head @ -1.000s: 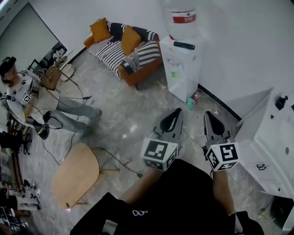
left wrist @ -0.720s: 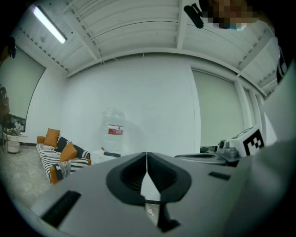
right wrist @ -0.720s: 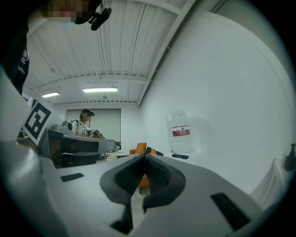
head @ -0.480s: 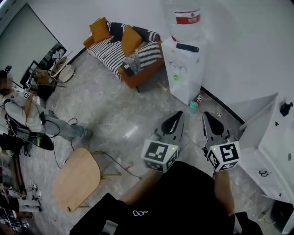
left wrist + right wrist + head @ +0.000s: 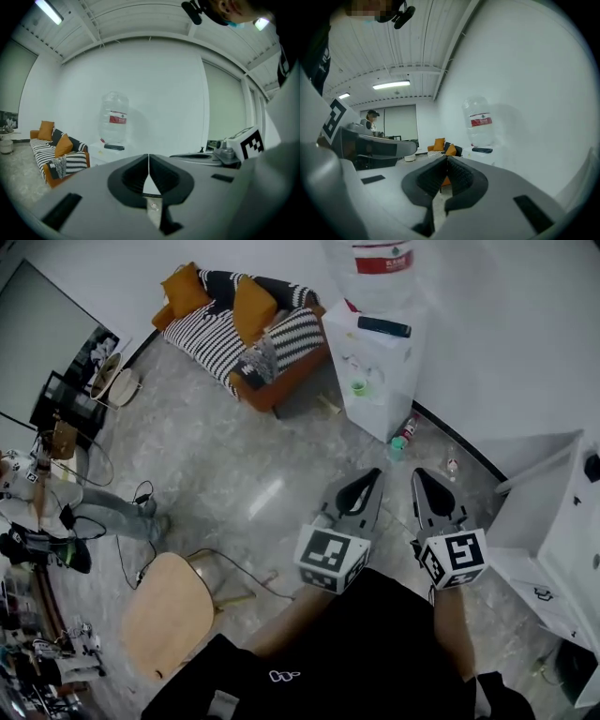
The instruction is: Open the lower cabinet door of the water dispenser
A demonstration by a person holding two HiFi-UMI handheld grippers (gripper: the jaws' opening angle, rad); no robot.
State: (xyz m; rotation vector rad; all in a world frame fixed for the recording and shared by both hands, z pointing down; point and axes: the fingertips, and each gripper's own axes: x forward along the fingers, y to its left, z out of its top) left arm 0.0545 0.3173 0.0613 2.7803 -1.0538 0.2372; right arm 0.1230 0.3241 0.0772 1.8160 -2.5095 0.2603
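The white water dispenser (image 5: 375, 362) stands against the far wall with a clear bottle (image 5: 380, 261) on top and a dark remote (image 5: 382, 327) on its lid. Its lower front is closed as far as I can tell. In the left gripper view the dispenser (image 5: 108, 152) lies ahead to the left; in the right gripper view the bottle (image 5: 479, 126) is ahead to the right. My left gripper (image 5: 377, 474) and right gripper (image 5: 418, 474) hover side by side over the floor, well short of the dispenser. Both are shut with nothing between them.
A striped sofa (image 5: 248, 329) with orange cushions stands left of the dispenser. A small bottle and a cup (image 5: 397, 444) sit on the floor by its base. A white cabinet (image 5: 562, 540) is at right, a wooden stool (image 5: 169, 610) at lower left, a seated person (image 5: 37, 512) far left.
Both grippers have moved forward toward the dispenser, which now sits nearer in the head view. The seated person at the left has slid down the picture.
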